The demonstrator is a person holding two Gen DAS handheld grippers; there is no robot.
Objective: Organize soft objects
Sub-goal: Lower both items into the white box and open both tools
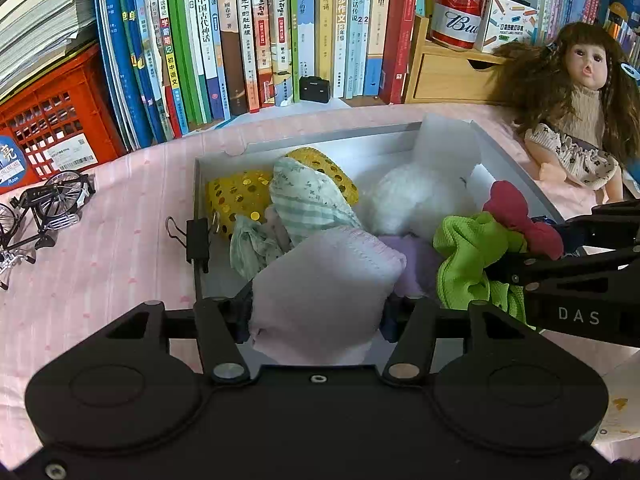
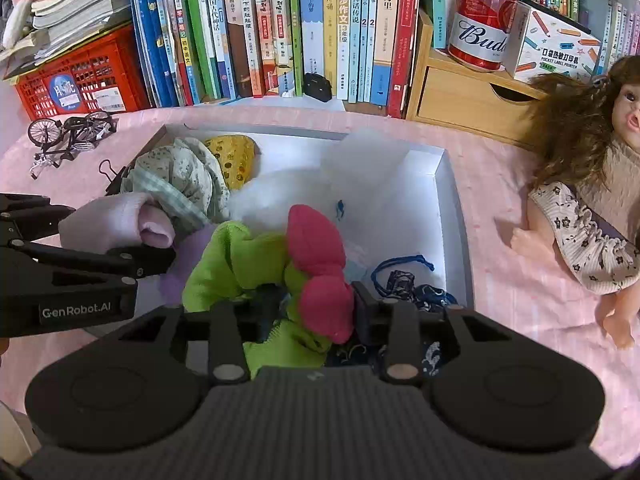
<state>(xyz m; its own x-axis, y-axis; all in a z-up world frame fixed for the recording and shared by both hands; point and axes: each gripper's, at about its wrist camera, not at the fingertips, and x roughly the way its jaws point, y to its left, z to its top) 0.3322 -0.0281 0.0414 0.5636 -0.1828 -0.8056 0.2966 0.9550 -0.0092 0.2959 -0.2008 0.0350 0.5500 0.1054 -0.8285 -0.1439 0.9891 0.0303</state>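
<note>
- Bicycle model (image 1: 44, 208) and binder clip (image 1: 192, 236) left of white box (image 1: 512, 168); clip sits on box's left wall.
- Left gripper (image 1: 316, 316): pale pink cloth (image 1: 324, 280) between fingers, over box's near left part; whether pads press it, cannot tell.
- Right gripper (image 2: 296, 312): green-and-red plush (image 2: 280, 264) between fingers, over box; contact likewise unclear.
- Box also holds yellow sequin pouch (image 1: 240, 196), floral cloth (image 1: 308, 196), white fluff (image 1: 420, 196).
- Doll (image 1: 576, 112) lies right of box on pink sheet (image 1: 100, 280).

Doll (image 1: 576, 120), beer can (image 1: 458, 8), model bicycle (image 1: 44, 208) and books (image 1: 248, 32) behind.
</note>
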